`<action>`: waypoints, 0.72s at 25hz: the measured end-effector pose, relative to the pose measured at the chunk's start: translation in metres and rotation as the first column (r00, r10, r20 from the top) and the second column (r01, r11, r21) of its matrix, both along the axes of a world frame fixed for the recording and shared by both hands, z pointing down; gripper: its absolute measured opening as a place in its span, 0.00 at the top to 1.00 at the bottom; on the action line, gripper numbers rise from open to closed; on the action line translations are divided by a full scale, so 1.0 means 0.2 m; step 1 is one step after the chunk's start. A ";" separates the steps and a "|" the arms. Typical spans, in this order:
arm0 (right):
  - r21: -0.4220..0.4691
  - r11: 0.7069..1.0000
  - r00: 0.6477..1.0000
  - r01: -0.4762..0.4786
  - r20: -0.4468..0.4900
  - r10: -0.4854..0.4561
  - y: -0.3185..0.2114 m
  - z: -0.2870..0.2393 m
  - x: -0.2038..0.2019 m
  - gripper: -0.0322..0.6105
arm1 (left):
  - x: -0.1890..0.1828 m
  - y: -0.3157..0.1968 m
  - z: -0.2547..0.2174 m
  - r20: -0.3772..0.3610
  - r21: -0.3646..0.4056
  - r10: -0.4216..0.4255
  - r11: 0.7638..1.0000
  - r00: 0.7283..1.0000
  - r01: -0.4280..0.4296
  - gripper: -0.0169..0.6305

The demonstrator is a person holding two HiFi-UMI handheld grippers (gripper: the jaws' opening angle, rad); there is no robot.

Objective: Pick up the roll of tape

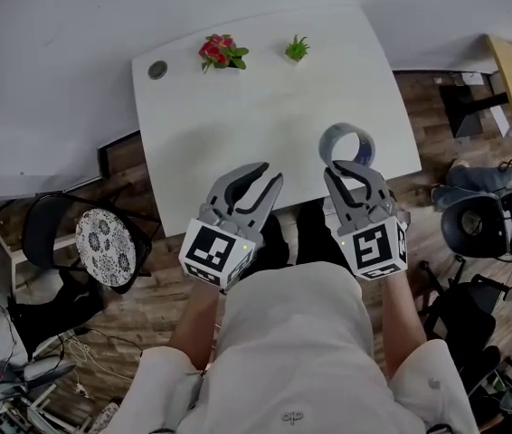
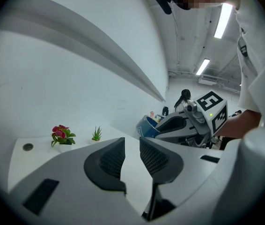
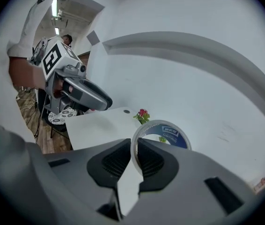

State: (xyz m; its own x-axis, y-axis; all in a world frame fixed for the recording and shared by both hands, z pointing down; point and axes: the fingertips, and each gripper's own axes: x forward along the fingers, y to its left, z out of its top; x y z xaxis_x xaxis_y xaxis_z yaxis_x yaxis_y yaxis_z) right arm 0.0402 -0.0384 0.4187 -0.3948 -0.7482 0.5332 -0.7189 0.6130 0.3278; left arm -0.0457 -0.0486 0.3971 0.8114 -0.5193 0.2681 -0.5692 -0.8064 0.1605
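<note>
A roll of clear tape [image 1: 347, 143] with a blue core stands on edge in my right gripper [image 1: 348, 167], lifted above the white table [image 1: 265, 116] near its front right edge. In the right gripper view the roll of tape [image 3: 163, 135] has its rim pinched between the two jaws of my right gripper [image 3: 135, 157]. My left gripper [image 1: 258, 177] hovers over the table's front edge, a little to the left, open and empty. In the left gripper view my left gripper [image 2: 131, 156] shows a narrow gap with nothing in it, and the roll of tape [image 2: 146, 125] is seen beyond.
A red flower pot [image 1: 221, 52] and a small green plant [image 1: 297, 49] stand at the table's far edge, with a round grommet [image 1: 157, 70] at the far left corner. A patterned stool [image 1: 107, 247] is on the left, black chairs [image 1: 487, 224] on the right.
</note>
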 end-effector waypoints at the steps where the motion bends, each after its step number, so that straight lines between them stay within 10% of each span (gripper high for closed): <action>1: 0.008 1.000 1.000 -0.007 0.006 0.006 0.02 -0.02 0.00 0.87 | 0.00 0.02 -0.01 -0.002 0.004 0.007 1.000 1.000 -0.007 0.81; 18: 0.084 0.996 0.993 -0.042 0.115 0.032 0.15 -0.28 -0.10 0.87 | -0.06 0.07 -0.13 -0.017 0.072 0.028 0.997 0.999 -0.027 0.84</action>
State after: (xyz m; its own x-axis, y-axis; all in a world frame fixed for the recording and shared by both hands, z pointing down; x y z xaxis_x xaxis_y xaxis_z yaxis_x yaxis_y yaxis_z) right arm 0.0212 -0.0076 0.3635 -0.4200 -0.8046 0.4197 -0.7760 0.5582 0.2936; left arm -0.0585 -0.0346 0.3712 0.8299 -0.5142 0.2166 -0.5443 -0.8314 0.1119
